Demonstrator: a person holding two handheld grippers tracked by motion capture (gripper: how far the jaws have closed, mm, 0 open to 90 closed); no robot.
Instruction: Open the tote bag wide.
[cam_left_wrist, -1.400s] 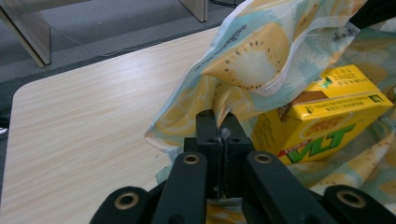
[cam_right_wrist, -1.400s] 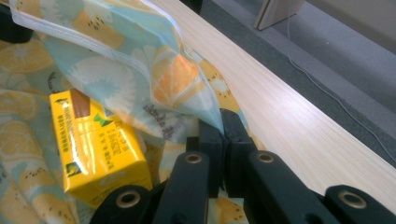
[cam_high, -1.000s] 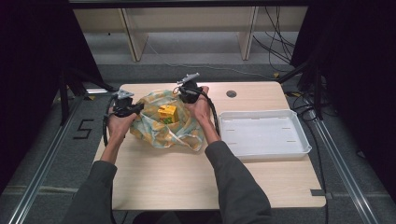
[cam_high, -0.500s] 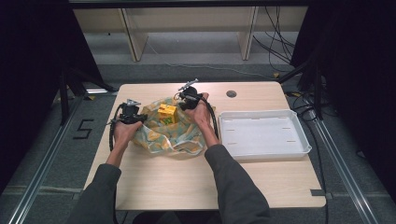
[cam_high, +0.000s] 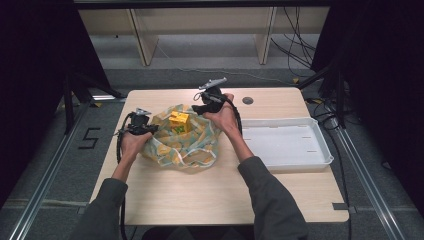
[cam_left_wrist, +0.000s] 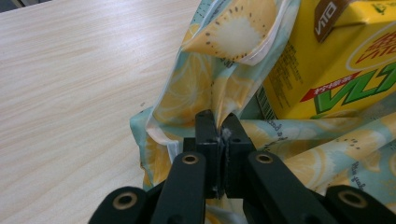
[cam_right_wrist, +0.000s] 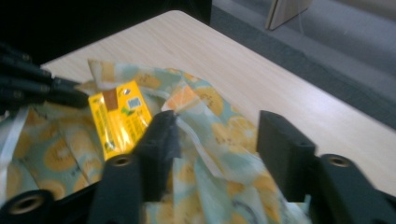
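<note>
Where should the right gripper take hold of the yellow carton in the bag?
Probably by the carton's top, from above through the bag's open mouth: it stands upright, its top clear of the cloth, while the left gripper pinches the rim.

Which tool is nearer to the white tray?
Right. The right tool sits above the bag's far edge, near the white tray; the left tool pinches the bag's opposite side.

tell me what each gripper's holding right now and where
The left gripper pinches the fruit-print bag by its rim fold. The right gripper, jaws just opening, holds nothing.
</note>
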